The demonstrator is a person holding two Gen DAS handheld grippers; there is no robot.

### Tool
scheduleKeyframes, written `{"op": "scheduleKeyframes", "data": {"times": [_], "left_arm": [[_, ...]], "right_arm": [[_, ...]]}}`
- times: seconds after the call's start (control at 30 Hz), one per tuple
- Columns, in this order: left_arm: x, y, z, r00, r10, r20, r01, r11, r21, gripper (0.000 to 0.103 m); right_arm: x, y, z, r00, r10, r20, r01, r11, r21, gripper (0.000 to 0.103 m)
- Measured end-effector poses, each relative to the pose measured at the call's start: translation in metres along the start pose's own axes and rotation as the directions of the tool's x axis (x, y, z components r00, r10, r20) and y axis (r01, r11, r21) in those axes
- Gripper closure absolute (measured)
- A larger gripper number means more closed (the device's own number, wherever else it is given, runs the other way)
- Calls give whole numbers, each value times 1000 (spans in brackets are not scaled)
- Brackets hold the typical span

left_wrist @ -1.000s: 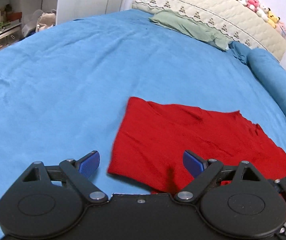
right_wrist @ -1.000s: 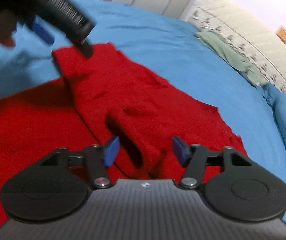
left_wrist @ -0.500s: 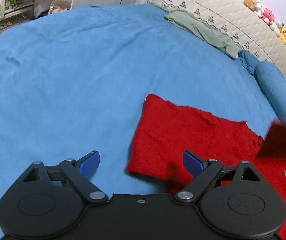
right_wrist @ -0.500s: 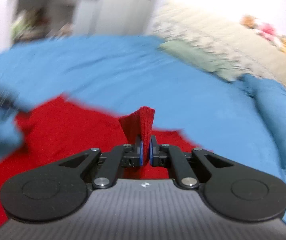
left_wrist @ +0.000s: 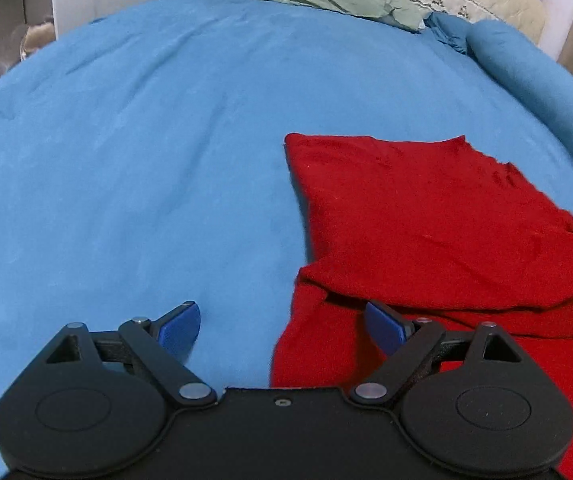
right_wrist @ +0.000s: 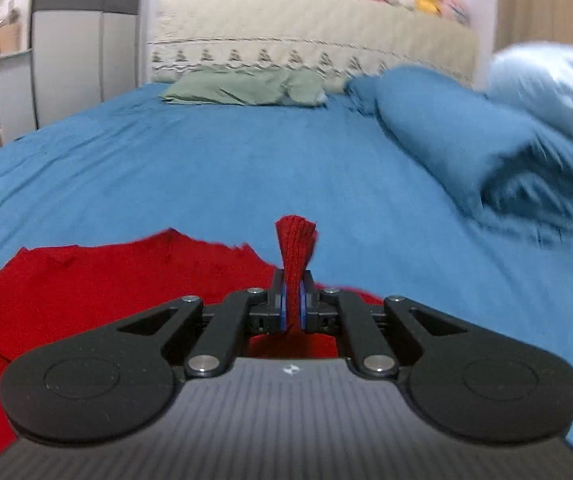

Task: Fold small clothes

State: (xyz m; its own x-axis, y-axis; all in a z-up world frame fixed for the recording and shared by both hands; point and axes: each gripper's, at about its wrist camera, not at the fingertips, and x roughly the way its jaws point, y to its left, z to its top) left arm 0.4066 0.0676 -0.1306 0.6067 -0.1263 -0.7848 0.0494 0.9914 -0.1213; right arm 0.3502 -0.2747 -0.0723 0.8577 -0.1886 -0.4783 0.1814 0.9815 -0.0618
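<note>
**Right gripper pinches a bunched edge while the left waits open**

The right gripper [right_wrist: 293, 306] has its jaws closed tight on a gathered tuft of the red garment [left_wrist: 438, 216], which sticks up above the blue pads at the centre of the right wrist view. Holding it by a bunched edge looks like the start of carrying that part over the rest to make a fold.

The left gripper [left_wrist: 282, 330] is wide open and holds nothing. It hangs low in its frame over the garment's near left edge, one pad above the blue bedsheet [left_wrist: 126, 160], the other above red cloth, probably ready to take a second edge.

The garment is a red knit, spread mostly flat in the lower right of the left view, with one layer already lapped across and a jagged far edge.
</note>
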Motion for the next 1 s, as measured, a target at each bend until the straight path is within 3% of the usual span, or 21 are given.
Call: {"op": "scheduleKeyframes", "data": {"times": [0.2,0.3,0.37,0.5,0.63,0.83,0.87,0.9,0.97,1.0], "left_arm": [[9,-16,-9,993,110,50,-116,986,117,14],[8,-21,-12,989,129,68,-137,981,140,14],[9,-19,-12,985,145,92,-155,981,118,14],[8,-9,-13,961,229,153,-237,971,32,14],[1,13,-21,968,225,113,-212,970,-120,14],[-8,6,-27,962,260,86,-249,961,-123,14],[-11,6,-26,964,257,75,-246,961,-126,14],[-15,5,-24,965,253,63,-243,961,-130,16],[-28,3,-20,972,218,89,-205,969,-139,17],[-37,-1,-16,975,176,135,-159,979,-132,16]], "right_arm": [[4,-10,5,1000,19,4,-19,999,34,82],[2,-5,5,1000,30,5,-30,999,28,82],[2,0,6,999,34,2,-34,999,37,82],[2,-3,-1,1000,25,-14,-24,997,74,82],[4,-9,-22,997,22,-71,-14,994,107,82],[19,-20,-65,982,4,-189,27,986,162,78],[18,-21,-69,982,-9,-188,40,986,165,67],[13,-21,-72,982,-38,-184,68,985,159,48],[1,-21,-73,985,-85,-151,107,984,140,28],[-9,-20,-72,990,-90,-109,104,986,127,23]]}}
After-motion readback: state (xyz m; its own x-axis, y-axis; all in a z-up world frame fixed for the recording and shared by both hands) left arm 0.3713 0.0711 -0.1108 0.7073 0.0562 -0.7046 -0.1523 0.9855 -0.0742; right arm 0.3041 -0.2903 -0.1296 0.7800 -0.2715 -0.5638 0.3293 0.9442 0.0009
